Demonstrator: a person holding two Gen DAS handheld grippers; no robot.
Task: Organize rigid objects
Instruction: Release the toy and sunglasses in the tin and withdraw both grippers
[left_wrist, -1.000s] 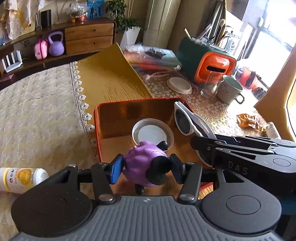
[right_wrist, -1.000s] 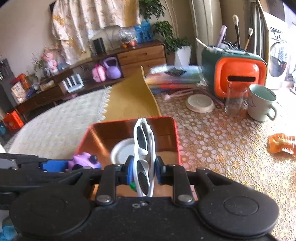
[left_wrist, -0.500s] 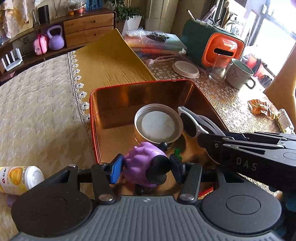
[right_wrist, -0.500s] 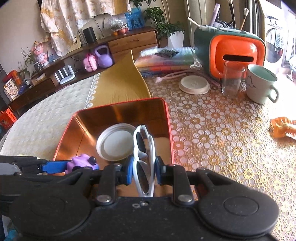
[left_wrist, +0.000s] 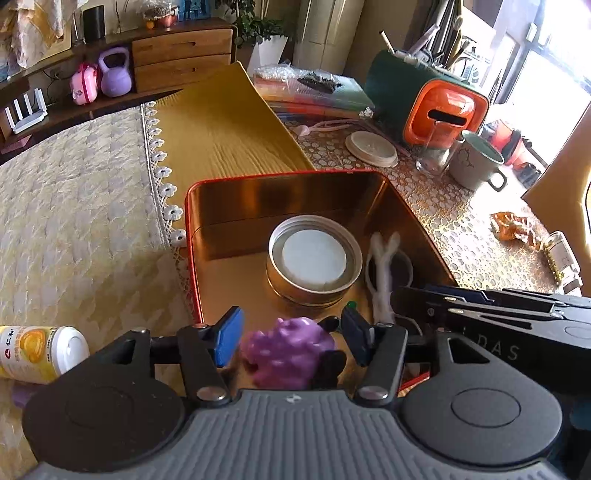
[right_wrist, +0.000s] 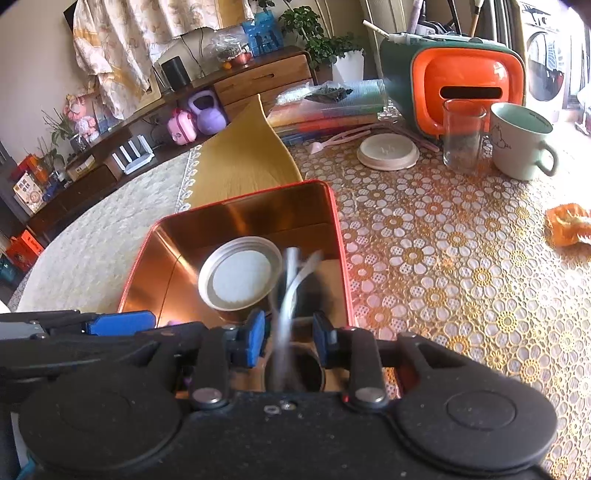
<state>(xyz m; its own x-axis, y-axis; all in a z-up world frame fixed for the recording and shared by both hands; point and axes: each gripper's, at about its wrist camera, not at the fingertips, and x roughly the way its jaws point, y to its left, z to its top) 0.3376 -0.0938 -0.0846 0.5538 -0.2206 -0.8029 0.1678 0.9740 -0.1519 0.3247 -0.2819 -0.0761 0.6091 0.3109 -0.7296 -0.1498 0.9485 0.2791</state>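
Note:
A red tin box with a gold inside (left_wrist: 229, 184) (right_wrist: 334, 206) holds a round metal lid (left_wrist: 314, 254) (right_wrist: 240, 273). My left gripper (left_wrist: 291, 334) is open over the box's near end. A blurred purple toy (left_wrist: 288, 350) sits between its blue pads, free of them. My right gripper (right_wrist: 288, 341) is open beside it. White sunglasses (right_wrist: 291, 280) (left_wrist: 382, 273) show blurred between its pads, inside the box along the right wall. The right gripper also shows in the left wrist view (left_wrist: 498, 314).
A white and yellow bottle (left_wrist: 33, 350) lies left of the box. Behind it stand an orange and green holder (right_wrist: 465, 74), a glass (right_wrist: 461, 136), a mug (right_wrist: 521, 140) and a white lid (right_wrist: 388, 151). An orange wrapper (right_wrist: 569, 221) lies at the right.
Both grippers have opened. The purple toy has left the left pads and the sunglasses have left the right pads; both are dropping into the box. Both grippers moved lower over the box.

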